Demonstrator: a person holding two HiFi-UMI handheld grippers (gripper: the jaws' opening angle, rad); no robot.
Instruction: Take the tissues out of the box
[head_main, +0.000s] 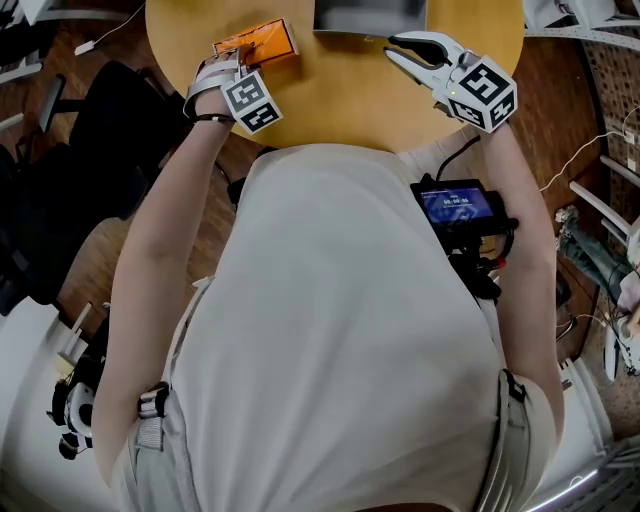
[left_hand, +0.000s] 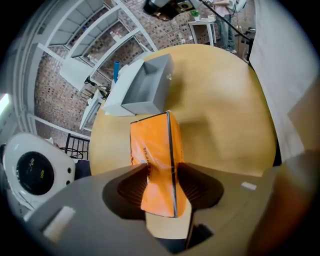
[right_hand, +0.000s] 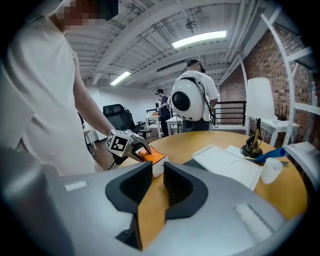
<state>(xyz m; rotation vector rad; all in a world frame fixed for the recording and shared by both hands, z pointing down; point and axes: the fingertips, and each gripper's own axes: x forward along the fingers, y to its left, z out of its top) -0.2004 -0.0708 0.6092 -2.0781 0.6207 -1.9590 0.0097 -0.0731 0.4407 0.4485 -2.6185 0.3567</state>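
Here the orange tissue box (left_hand: 156, 145) lies on the table (left_hand: 225, 110), squeezed between the pads of the left gripper (left_hand: 162, 172), its long axis running straight ahead of those jaws. The right gripper (right_hand: 157, 175), jaws apart and empty, aims at it from well aside. No tissue or opening shows.

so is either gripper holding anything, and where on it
The left gripper clamps the orange tissue box by its near end, on the table. The right gripper is open and holds nothing.
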